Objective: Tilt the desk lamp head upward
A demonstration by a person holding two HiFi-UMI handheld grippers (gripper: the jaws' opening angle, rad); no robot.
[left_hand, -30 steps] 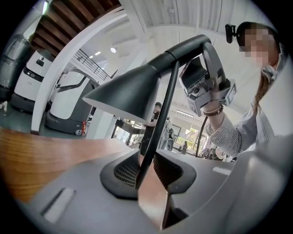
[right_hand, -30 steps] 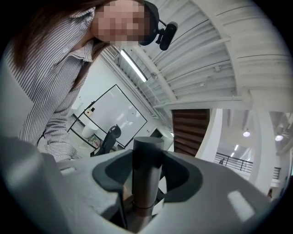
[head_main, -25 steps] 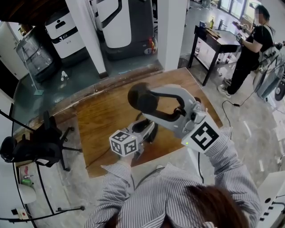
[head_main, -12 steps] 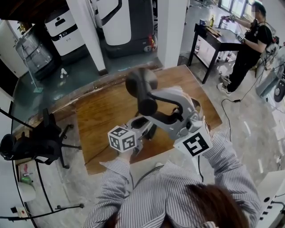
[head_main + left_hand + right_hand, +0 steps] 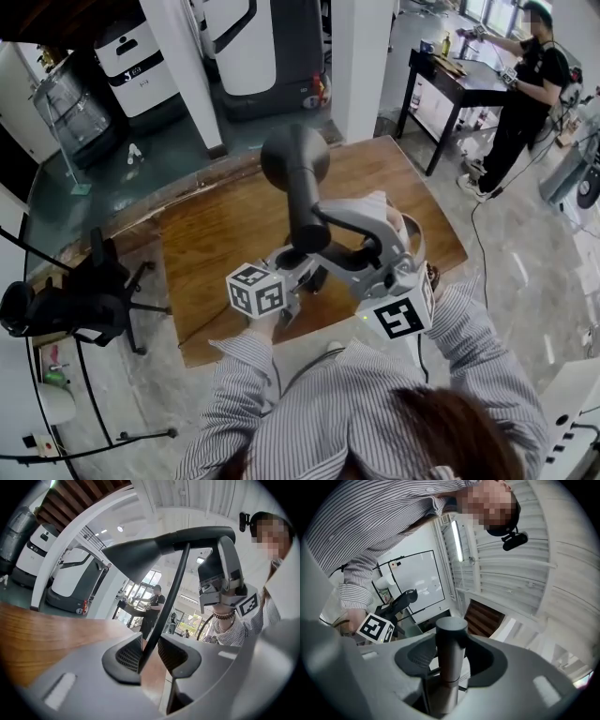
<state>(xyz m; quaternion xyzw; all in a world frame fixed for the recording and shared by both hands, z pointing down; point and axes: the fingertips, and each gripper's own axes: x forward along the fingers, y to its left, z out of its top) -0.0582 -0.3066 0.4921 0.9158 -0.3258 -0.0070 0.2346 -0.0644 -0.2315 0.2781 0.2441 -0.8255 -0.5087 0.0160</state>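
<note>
A dark grey desk lamp stands on the wooden table. Its round head points up and away from me on a thick neck. My right gripper is shut on that neck; in the right gripper view the dark tube sits squeezed between the pads. My left gripper is lower, near the lamp's foot, shut on the thin black stem. The left gripper view shows the stem running up between its jaws to the cone-shaped head.
A black office chair stands left of the table. A white pillar and white machines lie beyond the far edge. At back right a person stands by a black desk. A cable trails on the floor at right.
The lamp head has swung from lying level toward the left to pointing upward. My right gripper turned and dropped closer to me with the neck. The left gripper stayed put.
</note>
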